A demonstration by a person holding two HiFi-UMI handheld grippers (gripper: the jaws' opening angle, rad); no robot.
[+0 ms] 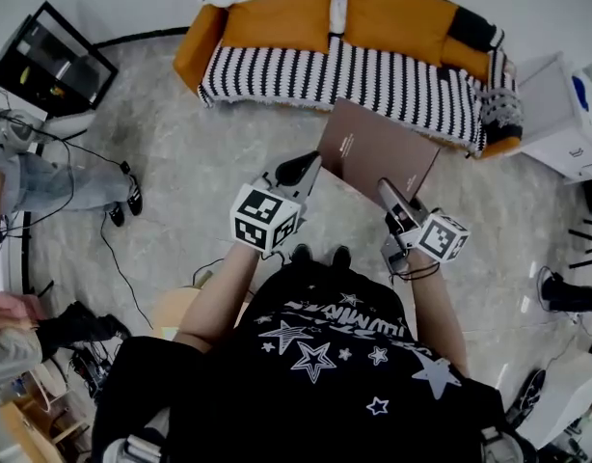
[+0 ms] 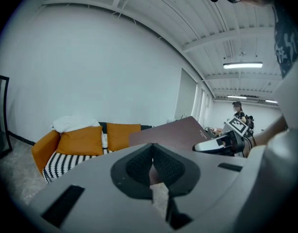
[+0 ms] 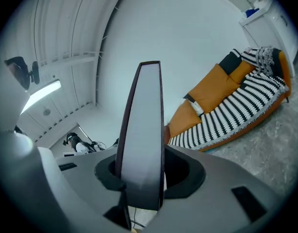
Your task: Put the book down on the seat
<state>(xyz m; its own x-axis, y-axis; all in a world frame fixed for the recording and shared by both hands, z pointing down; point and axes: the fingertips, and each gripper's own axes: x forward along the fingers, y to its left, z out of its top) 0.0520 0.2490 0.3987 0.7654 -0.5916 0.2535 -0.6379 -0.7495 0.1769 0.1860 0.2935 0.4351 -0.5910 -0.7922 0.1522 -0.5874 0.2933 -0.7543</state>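
A brown hardcover book (image 1: 378, 152) hangs in the air in front of the sofa (image 1: 335, 70), tilted, its far edge close to the striped seat. My right gripper (image 1: 390, 196) is shut on the book's near right edge; in the right gripper view the grey page edge (image 3: 141, 140) stands upright between the pads. The left gripper (image 1: 309, 165) sits at the book's near left corner, its pads (image 2: 139, 166) pressed together with nothing between them. From the left gripper view the book (image 2: 171, 135) shows just beyond the jaws, and the sofa (image 2: 76, 144) lies behind it.
The sofa has orange cushions (image 1: 277, 15) and a black-and-white striped cover (image 3: 236, 115). A dark framed screen (image 1: 50, 61) and a seated person's legs (image 1: 55, 186) are at the left. A white cabinet (image 1: 556, 114) stands right of the sofa. Cables (image 1: 118, 258) trail over the floor.
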